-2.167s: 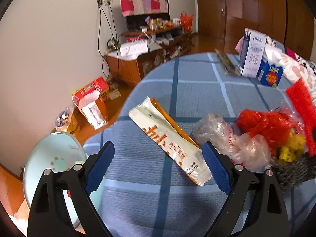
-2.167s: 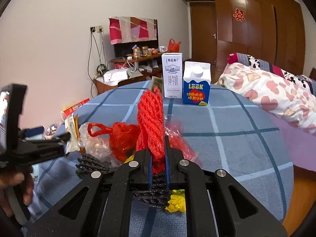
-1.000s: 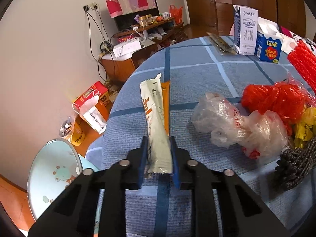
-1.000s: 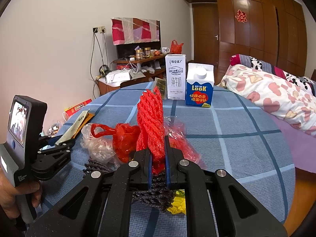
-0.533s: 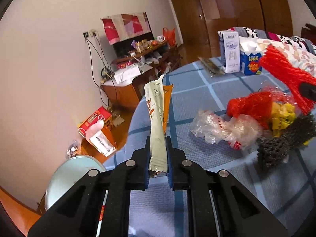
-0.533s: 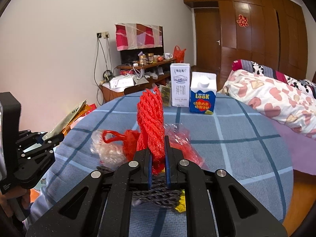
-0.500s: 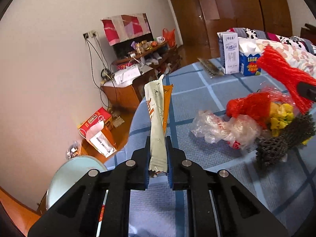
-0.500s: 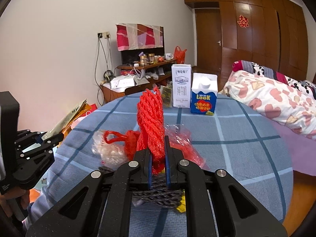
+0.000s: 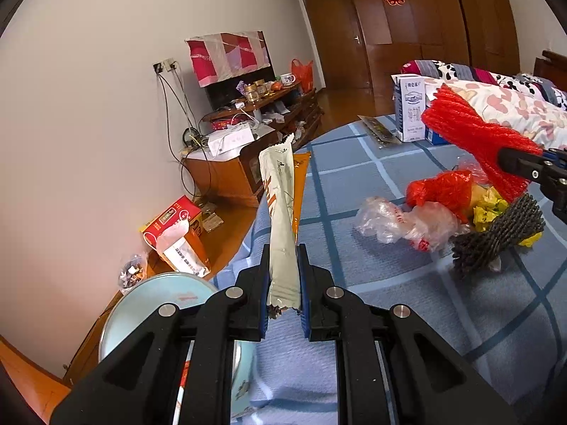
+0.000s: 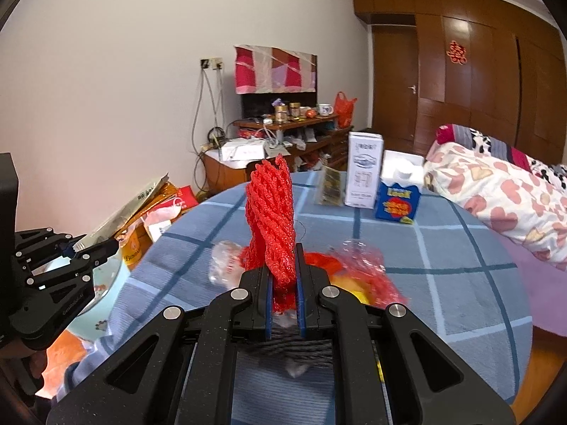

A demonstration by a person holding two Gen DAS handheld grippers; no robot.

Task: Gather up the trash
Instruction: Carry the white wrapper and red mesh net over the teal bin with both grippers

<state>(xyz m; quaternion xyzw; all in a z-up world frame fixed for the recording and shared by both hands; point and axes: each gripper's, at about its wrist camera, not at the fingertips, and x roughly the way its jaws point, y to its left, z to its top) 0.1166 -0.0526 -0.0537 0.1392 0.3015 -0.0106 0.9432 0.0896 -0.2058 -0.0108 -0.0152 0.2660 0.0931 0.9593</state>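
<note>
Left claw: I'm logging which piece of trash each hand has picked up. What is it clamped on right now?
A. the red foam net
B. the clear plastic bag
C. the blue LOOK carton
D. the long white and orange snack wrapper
D. The left claw is shut on the long white and orange snack wrapper, which stands up between its blue pads; the red foam net is in the right claw.

Left gripper [image 9: 283, 283] and right gripper [image 10: 283, 294], fingers clamped, both raised.

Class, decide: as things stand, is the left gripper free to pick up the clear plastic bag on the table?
Probably not yet: the left gripper is shut on the white wrapper. The clear plastic bag lies uncovered on top.
</note>
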